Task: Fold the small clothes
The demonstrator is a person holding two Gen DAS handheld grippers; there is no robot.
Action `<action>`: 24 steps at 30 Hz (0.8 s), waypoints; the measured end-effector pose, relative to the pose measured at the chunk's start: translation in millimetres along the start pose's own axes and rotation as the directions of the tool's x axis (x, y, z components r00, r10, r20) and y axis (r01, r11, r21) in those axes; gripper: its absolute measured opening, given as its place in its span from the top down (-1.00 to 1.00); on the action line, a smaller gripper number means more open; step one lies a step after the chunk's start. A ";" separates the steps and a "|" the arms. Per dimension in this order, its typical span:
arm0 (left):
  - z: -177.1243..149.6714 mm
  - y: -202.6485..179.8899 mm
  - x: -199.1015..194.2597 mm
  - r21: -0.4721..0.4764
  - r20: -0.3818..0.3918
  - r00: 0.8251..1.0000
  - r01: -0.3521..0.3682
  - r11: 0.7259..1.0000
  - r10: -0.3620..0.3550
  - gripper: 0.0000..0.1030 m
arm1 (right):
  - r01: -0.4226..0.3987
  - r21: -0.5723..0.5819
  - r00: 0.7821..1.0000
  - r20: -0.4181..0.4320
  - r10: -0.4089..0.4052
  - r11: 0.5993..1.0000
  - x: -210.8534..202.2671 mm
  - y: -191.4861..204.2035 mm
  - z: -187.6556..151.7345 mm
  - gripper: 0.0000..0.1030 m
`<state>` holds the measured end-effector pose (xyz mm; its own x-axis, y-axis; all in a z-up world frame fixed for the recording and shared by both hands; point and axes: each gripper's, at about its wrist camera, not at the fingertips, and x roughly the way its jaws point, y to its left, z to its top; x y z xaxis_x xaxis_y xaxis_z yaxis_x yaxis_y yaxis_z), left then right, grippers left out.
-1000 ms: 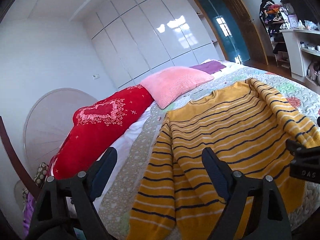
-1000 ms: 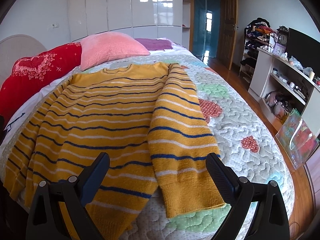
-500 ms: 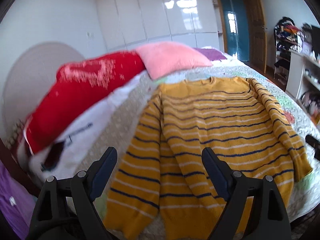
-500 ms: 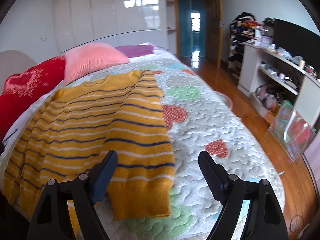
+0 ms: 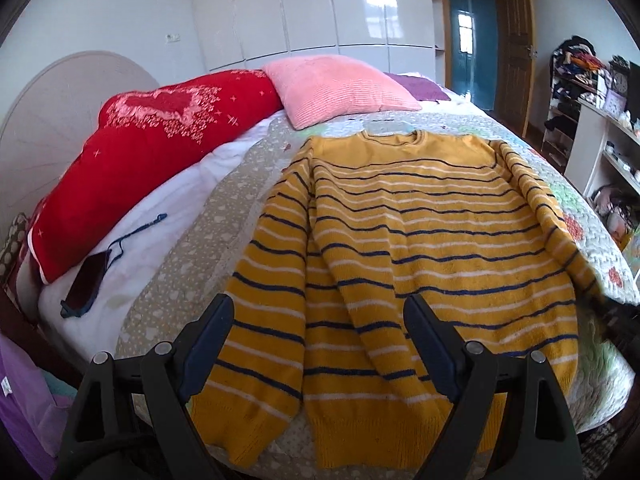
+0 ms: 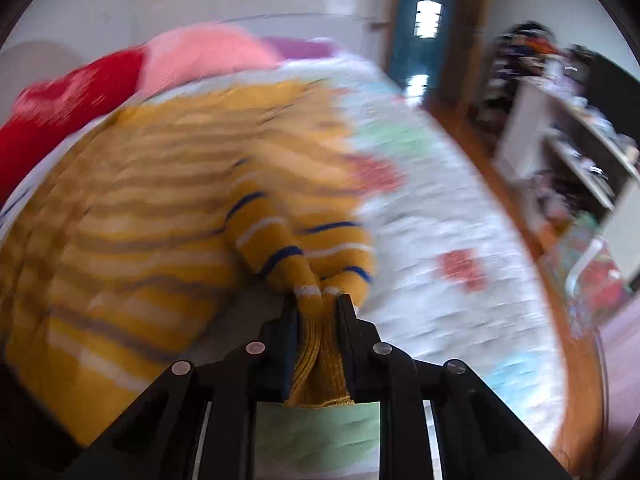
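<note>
A yellow sweater (image 5: 404,240) with navy and white stripes lies flat on the bed, neck toward the pillows, its left sleeve (image 5: 268,292) alongside the body. My left gripper (image 5: 316,320) hangs open above the sweater's lower left part, holding nothing. In the blurred right wrist view the sweater (image 6: 160,184) spreads to the left. My right gripper (image 6: 318,300) is shut on the cuff of the right sleeve (image 6: 316,272), and the knit bunches between its jaws.
A quilted bedspread (image 5: 192,264) covers the bed. A red pillow (image 5: 152,152) and a pink pillow (image 5: 340,88) lie at the head. A dark phone with a cord (image 5: 86,284) rests on the white sheet. Shelves (image 5: 600,148) and wooden floor (image 6: 560,300) are on the right.
My right gripper went from open above the sweater's right sleeve to shut on its cuff, and its view is blurred by motion. The left gripper's view swung to face the sweater squarely.
</note>
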<state>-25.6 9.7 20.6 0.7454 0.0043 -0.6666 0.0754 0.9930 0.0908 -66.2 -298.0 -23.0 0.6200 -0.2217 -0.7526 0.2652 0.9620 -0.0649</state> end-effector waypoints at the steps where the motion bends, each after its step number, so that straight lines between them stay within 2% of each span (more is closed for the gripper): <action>1: 0.8 2.3 0.4 -0.009 -0.002 1.000 -0.003 1.000 0.003 -0.67 | 0.058 0.018 0.998 0.024 -0.058 0.998 -3.6 -11.9 4.7 0.64; 4: 2.4 9.5 1.1 -0.039 -0.009 1.000 -0.007 0.999 0.007 -0.67 | 0.249 0.087 0.966 0.051 -0.254 0.965 -11.8 -52.4 13.8 0.64; 5: 2.6 11.0 1.6 -0.046 -0.012 1.000 -0.009 0.999 0.009 -0.67 | 0.330 0.113 0.940 0.050 -0.338 0.937 -13.9 -67.9 14.8 0.64; 7: 2.2 12.1 3.2 -0.052 -0.021 1.000 -0.010 0.999 0.009 -0.67 | 0.406 0.137 0.909 0.037 -0.414 0.903 -15.8 -85.0 13.6 0.63; 8: 2.2 11.7 4.3 -0.053 -0.026 1.000 -0.008 0.999 0.007 -0.67 | 0.395 0.149 0.914 0.030 -0.404 0.906 -16.8 -90.0 12.6 0.61; 10: 1.5 10.3 5.6 -0.051 -0.035 0.999 -0.004 0.999 0.003 -0.67 | 0.321 0.170 0.944 0.028 -0.330 0.932 -17.9 -92.7 9.6 0.59; 13: 1.0 7.2 7.2 -0.038 -0.042 0.999 -0.004 0.999 0.003 -0.67 | 0.200 0.132 0.979 0.003 -0.202 0.971 -14.0 -75.7 2.7 0.54; 15: 0.9 5.9 6.6 -0.032 -0.043 0.999 -0.004 0.999 0.003 -0.67 | 0.131 0.102 0.991 -0.012 -0.130 0.986 -11.4 -62.9 -0.6 0.29; 16: 1.2 6.0 6.0 -0.029 -0.041 0.999 -0.007 1.000 0.006 -0.67 | 0.113 0.094 0.994 -0.013 -0.112 0.989 -11.7 -54.4 -3.4 0.20; 18: 1.5 6.8 5.8 -0.030 -0.041 0.999 -0.011 0.999 0.010 -0.67 | 0.075 0.081 0.997 -0.004 -0.074 0.994 -16.0 -39.0 -6.9 -0.10; 21: 1.5 9.2 8.4 -0.038 -0.054 0.999 -0.010 0.999 0.008 -0.67 | -0.009 0.061 1.000 0.006 0.008 0.998 -22.5 -16.6 -11.3 -0.13; 24: 0.0 13.3 12.8 -0.048 -0.073 0.997 -0.014 0.999 0.010 -0.67 | -0.048 0.024 0.999 0.018 0.047 0.999 -26.2 0.2 -13.3 -0.22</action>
<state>-15.1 23.0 13.4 0.6961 0.0230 -0.7176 0.0333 0.9974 0.0643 -92.2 -289.9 -12.0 0.6448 -0.1785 -0.7432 0.2530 0.9674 -0.0128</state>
